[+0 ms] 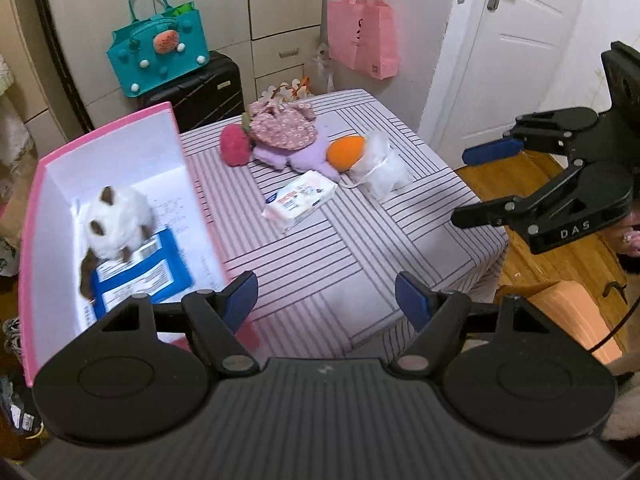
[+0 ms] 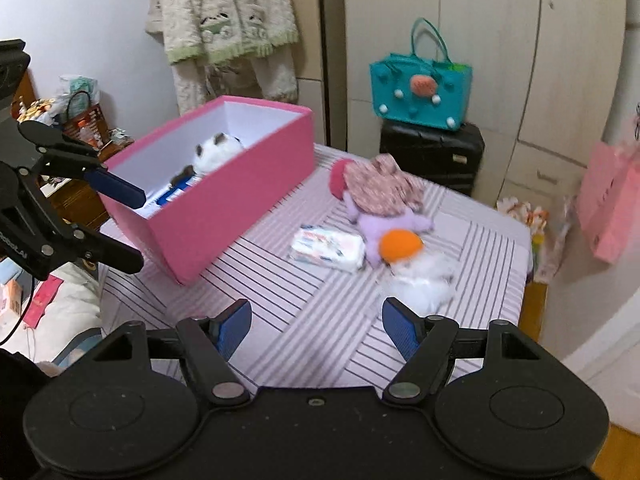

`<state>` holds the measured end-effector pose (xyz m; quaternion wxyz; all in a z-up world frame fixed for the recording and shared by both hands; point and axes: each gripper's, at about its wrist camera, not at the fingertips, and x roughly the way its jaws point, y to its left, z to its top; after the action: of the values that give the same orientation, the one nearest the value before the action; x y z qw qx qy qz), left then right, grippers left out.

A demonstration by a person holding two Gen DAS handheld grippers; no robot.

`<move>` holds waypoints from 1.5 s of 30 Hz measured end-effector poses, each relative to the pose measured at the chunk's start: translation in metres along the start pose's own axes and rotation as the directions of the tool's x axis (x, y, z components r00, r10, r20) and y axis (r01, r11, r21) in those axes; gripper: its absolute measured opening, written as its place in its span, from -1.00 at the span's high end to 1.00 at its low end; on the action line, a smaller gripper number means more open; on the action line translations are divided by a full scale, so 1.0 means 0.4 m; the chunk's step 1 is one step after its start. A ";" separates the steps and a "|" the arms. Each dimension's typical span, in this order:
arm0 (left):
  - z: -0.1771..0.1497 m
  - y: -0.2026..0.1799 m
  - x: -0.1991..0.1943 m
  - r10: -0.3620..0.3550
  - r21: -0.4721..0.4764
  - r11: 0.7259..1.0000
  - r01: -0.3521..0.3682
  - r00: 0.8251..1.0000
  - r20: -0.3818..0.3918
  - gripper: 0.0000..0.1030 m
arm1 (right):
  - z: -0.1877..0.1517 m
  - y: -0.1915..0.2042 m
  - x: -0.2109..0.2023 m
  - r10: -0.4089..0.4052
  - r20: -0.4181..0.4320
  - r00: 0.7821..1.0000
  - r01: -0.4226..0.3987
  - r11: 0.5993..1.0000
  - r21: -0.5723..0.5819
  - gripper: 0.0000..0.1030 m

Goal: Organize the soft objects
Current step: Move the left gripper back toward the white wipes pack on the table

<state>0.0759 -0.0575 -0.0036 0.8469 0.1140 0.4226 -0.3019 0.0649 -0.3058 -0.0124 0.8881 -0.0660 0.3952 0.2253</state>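
Left gripper (image 1: 326, 300) held spread and empty over striped tablecloth (image 1: 320, 248), right gripper (image 2: 316, 326) likewise spread, white plush toy (image 1: 118, 222) seen inside pink box (image 1: 30, 208), tissue pack (image 1: 300, 200), purple plush (image 1: 296, 156) and orange ball (image 1: 346, 152) laid on cloth.

The striped cloth table cover (image 1: 360, 248) is lying matt and smooth. At the table's left edge, the pink cardboard box (image 2: 224, 216) is showing a flat matt outside and plain white paper walls, with a fluffy white plush toy (image 1: 116, 224) sitting inside. Near the far edge, a floral cotton cloth (image 1: 280, 128) is draping over a fuzzy lilac plush (image 1: 304, 160). The soft plastic tissue pack (image 1: 300, 200) is looking glossy. The grippers' blue pads (image 1: 240, 300) are showing a ribbed rubbery texture.
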 end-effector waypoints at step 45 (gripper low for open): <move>0.122 -0.008 0.480 0.215 -0.074 0.975 -0.209 0.973 0.087 -0.47 | -0.039 -0.246 0.336 0.015 0.094 0.995 -0.005 0.994 -0.110 -0.68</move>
<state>0.1937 -0.1617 -0.1240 0.8965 0.1166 0.3772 -0.2011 0.1778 -0.3510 -0.1274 0.8997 -0.1022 0.3400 0.2540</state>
